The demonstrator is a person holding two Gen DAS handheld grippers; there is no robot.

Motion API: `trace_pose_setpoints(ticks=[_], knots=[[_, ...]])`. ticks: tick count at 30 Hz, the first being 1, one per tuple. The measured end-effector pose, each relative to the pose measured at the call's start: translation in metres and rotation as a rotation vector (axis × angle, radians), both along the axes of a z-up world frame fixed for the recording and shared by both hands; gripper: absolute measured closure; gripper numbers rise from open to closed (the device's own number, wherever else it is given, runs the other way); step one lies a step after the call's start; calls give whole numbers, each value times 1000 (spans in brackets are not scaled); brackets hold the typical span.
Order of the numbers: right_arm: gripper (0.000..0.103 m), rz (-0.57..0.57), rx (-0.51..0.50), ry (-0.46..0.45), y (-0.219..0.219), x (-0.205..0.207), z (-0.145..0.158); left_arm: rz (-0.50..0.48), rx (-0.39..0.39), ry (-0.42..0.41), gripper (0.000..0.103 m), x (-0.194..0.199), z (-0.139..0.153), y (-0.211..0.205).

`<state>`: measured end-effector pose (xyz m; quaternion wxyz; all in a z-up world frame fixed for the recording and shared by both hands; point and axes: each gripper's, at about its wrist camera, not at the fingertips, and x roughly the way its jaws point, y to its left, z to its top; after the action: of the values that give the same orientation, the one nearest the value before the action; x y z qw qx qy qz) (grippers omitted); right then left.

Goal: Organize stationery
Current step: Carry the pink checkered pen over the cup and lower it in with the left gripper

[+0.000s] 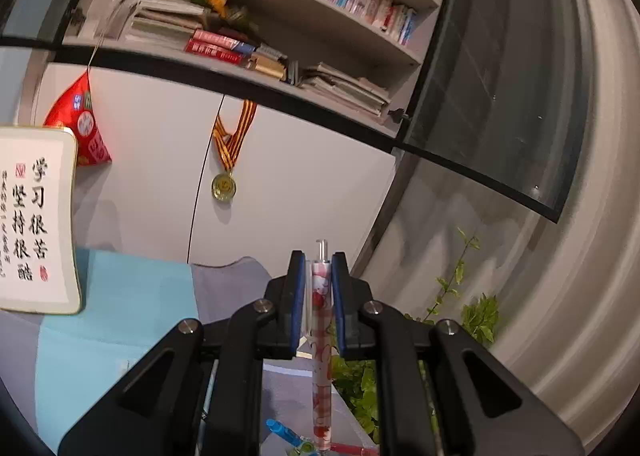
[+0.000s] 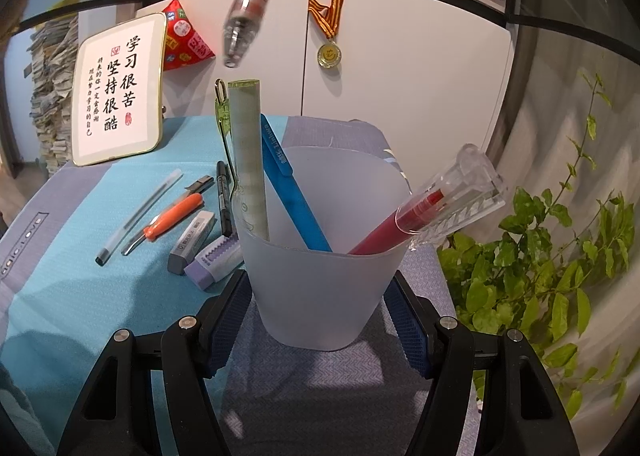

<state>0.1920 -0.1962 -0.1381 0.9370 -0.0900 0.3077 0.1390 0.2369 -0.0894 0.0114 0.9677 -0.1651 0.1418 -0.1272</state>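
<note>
Stationery left of the frosted cup [image 2: 324, 288] on the bench [image 2: 80, 296]: one clear pen [image 2: 138, 212], one orange-handled tool [image 2: 172, 218], two black markers [image 2: 224, 198], two erasers [image 2: 208, 246]. In the cup: one ruler [image 2: 250, 160], one blue pen [image 2: 292, 192], one red pen [image 2: 400, 224]. Above it, the left claw [image 1: 319, 296] is clamped on one patterned pen [image 1: 321, 336]; an off-centre release would miss the rim. The right claw [image 2: 320, 320] grips the cup; slipping would tip it.
</note>
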Motion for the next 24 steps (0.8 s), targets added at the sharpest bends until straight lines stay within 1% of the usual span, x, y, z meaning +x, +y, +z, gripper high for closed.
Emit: trace_pose_setpoints(ticks=[4,6,9,12,14,18,20,24], knots=[[34,0,0,0,-1,0,0,24,24,28,92,10,-14,-3],[34,0,-1,0,0,0,0,26,7,51,92,14,-18,0],[34,0,-1,0,-1,0,0,20,-40,51,92,16,-10,5],[34,0,-2,0,-1,0,0,22,-58,16,92,12,1,5],[34,0,-1,0,-1,0,0,27,-45,-2,92,11,5,1],[34,-1,5,3,-2,1,0,49,43,-2,92,13,-8,-13],[34,-1,1,1,-1,1,0,57,46,14,92,14,-13,-11],[34,0,-9,-4,0,0,0,29,26,31,92,14,-15,-3]])
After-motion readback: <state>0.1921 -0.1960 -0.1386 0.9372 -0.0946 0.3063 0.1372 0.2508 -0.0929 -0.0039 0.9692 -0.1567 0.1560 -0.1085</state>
